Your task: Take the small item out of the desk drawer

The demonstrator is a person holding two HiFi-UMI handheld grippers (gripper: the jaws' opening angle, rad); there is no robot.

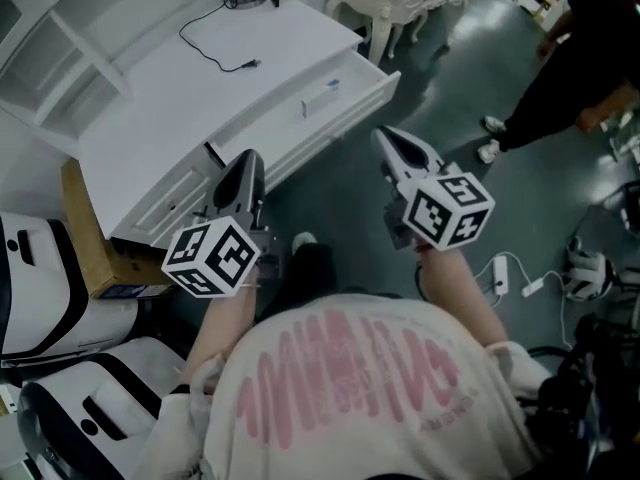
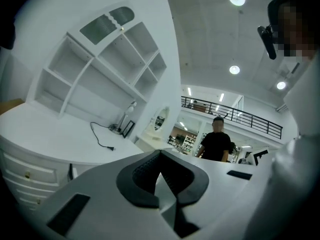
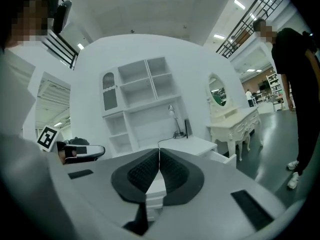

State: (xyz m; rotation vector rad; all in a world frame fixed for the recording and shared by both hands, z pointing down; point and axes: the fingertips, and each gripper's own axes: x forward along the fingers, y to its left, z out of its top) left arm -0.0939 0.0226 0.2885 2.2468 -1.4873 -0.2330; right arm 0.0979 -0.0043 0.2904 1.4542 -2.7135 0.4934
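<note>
white desk [image 1: 190,98] ahead has its drawer [image 1: 345,120] pulled out, so the small item [image 1: 321,97] lies exposed inside. left gripper [image 1: 249,166] and right gripper [image 1: 390,144] hang short of it, both closed, empty.

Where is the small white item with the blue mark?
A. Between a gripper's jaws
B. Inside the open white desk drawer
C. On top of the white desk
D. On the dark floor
B: the head view shows the small white item with a blue mark lying inside the pulled-out white desk drawer, while the thin black cable is what lies on the desk top.
</note>
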